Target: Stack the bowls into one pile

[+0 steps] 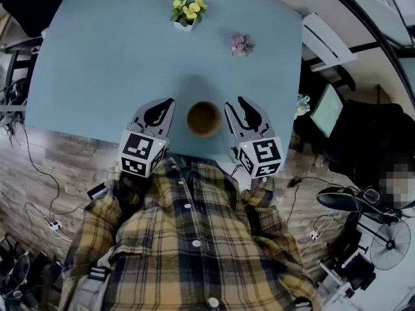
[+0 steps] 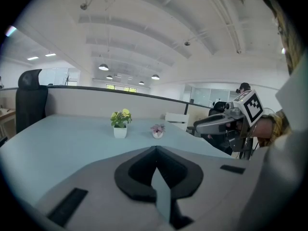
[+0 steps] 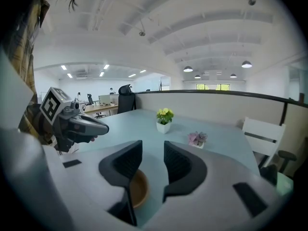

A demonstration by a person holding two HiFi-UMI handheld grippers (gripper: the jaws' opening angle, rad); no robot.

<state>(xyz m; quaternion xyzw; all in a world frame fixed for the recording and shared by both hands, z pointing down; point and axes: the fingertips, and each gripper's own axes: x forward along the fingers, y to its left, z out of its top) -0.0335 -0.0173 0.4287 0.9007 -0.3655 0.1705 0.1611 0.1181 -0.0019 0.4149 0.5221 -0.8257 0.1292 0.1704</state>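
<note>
A brown bowl (image 1: 203, 118) stands on the blue table (image 1: 97, 57) near its front edge; I cannot tell whether others are nested in it. My left gripper (image 1: 167, 103) hovers just left of it, jaws shut and empty. My right gripper (image 1: 235, 103) hovers just right of it, jaws open with nothing between them. In the right gripper view the bowl (image 3: 138, 189) shows low down, partly hidden behind the left jaw, and the left gripper (image 3: 103, 127) floats at the left. The left gripper view shows its own shut jaws and the right gripper (image 2: 197, 126), but no bowl.
A white pot of yellow flowers (image 1: 187, 10) and a small pink plant (image 1: 240, 44) stand at the table's far side. A white chair (image 1: 327, 41) and a dark office chair (image 1: 363, 141) are off to the right. Cables lie on the floor at left.
</note>
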